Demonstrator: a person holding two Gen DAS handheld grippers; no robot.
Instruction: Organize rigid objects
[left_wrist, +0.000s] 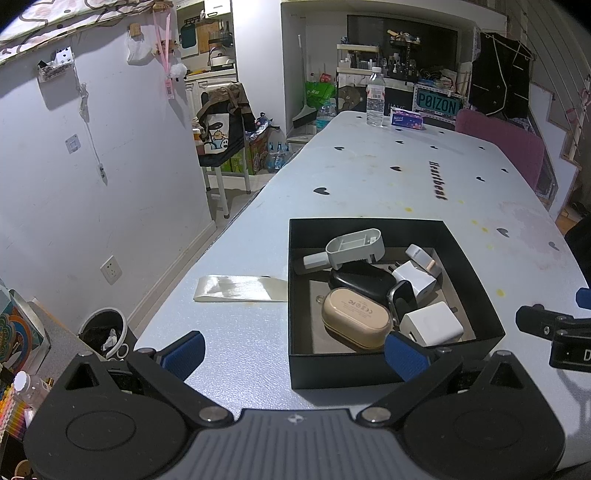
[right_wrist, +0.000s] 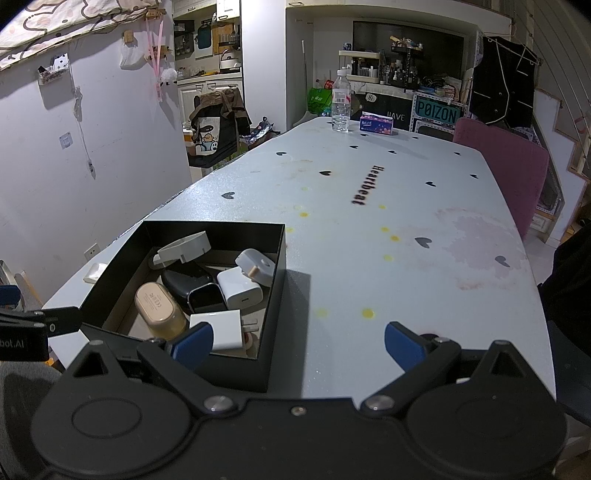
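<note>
both tools (left_wrist: 295, 354) (right_wrist: 297, 341) just behind box (left_wrist: 476, 258)

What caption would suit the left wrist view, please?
Open left gripper poised before a black box of chargers and cases on the heart-print table.

"Heartbeat" is printed in black on the table cover (right_wrist: 365, 184). "P0IZON" is shown on a teal plate (right_wrist: 436, 112) beyond the table's far end, and "HAVE" is read on the dark panel (right_wrist: 397, 116) beside it. Regulatory marks, including CE, are printed on the beige case (left_wrist: 356, 319) in the black box (left_wrist: 476, 273); the rest is illegible.
</note>
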